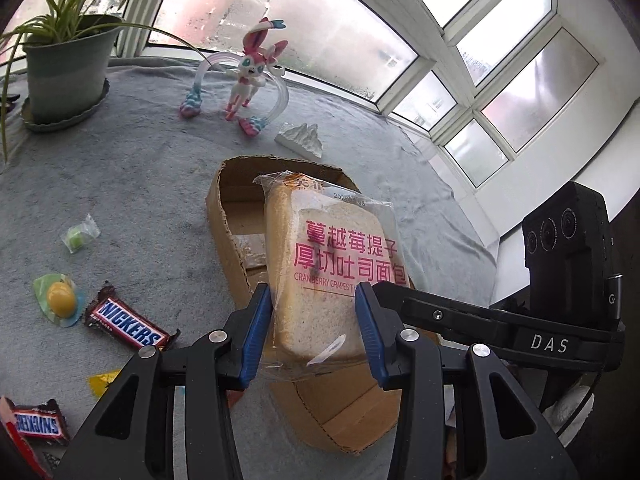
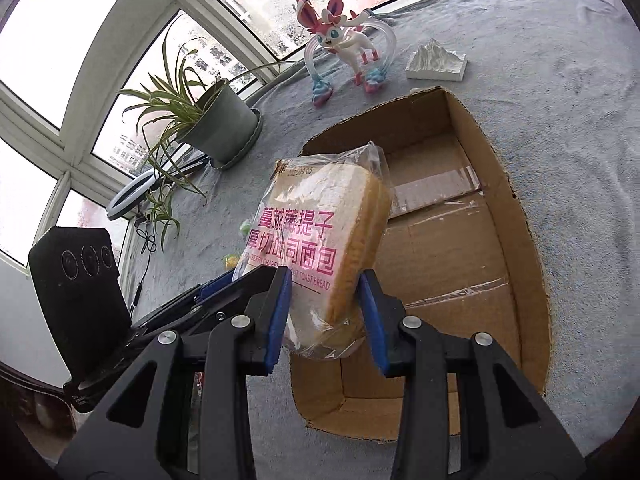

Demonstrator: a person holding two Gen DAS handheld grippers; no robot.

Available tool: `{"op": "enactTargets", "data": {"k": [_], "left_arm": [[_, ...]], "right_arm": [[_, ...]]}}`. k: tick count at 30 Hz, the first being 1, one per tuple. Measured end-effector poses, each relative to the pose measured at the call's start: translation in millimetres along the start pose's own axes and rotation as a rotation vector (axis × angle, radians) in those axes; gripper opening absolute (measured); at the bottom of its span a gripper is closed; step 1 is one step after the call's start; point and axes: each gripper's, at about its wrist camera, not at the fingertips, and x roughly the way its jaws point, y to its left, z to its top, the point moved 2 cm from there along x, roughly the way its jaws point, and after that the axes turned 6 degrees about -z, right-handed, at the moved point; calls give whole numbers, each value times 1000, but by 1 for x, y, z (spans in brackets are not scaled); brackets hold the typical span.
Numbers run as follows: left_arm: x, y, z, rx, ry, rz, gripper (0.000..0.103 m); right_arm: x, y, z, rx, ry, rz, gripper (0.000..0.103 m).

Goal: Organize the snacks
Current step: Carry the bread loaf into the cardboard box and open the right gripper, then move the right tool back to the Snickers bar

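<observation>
A clear packet of sliced toast bread [image 1: 332, 264] with pink lettering hangs in the air above an open cardboard box [image 1: 224, 216]. My left gripper [image 1: 314, 300] is shut on the packet's near end, blue pads against both faces. In the right wrist view the same bread packet [image 2: 320, 220] sits tilted between the blue pads of my right gripper [image 2: 325, 284], which is shut on it too. It hangs over the left rim of the box [image 2: 520, 216]. The box floor shows only taped flaps. Each gripper's black body shows at the side of the other's view.
On the grey cloth left of the box lie two Snickers bars [image 1: 126, 324] [image 1: 38, 426], a yellow jelly cup [image 1: 60, 300] and a green wrapped sweet [image 1: 78, 234]. A potted plant [image 1: 66, 68], a pink toy figure [image 1: 250, 72] and a white mountain ornament [image 1: 300, 140] stand by the window.
</observation>
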Motion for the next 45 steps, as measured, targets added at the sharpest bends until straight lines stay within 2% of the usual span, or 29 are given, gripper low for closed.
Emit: {"op": "enactTargets", "data": {"k": [11,13,21,29,37,39,41,45], "left_arm": [[28,-16,-11,40,70,33,40],[28,-16,-12,43,71,38,40],[14,-21,-13,76,48,48,40],[-18,-20,-18,89,5,62,40],[-70,-6,-33,95,-54,125,43],[-86,1,-38,82,-73,141,43],[-102,8,-44,74,-90,157,43],[-139,28,-59,47,-122,215,43]], "right_arm": [[4,-32,2,30,7,-68,37],[4,-31,2,15,-1,-99,37],[-3,-21,0,-20,-22,-120,37],[-12,4,-8,-98,-66,-153,38],[-16,46,-26,-209,-88,-88,38],[-14,59,-31,-250,-80,-82,44],[-12,72,-36,-295,-79,-76,55],[-5,100,-47,-379,-57,-48,56]]}}
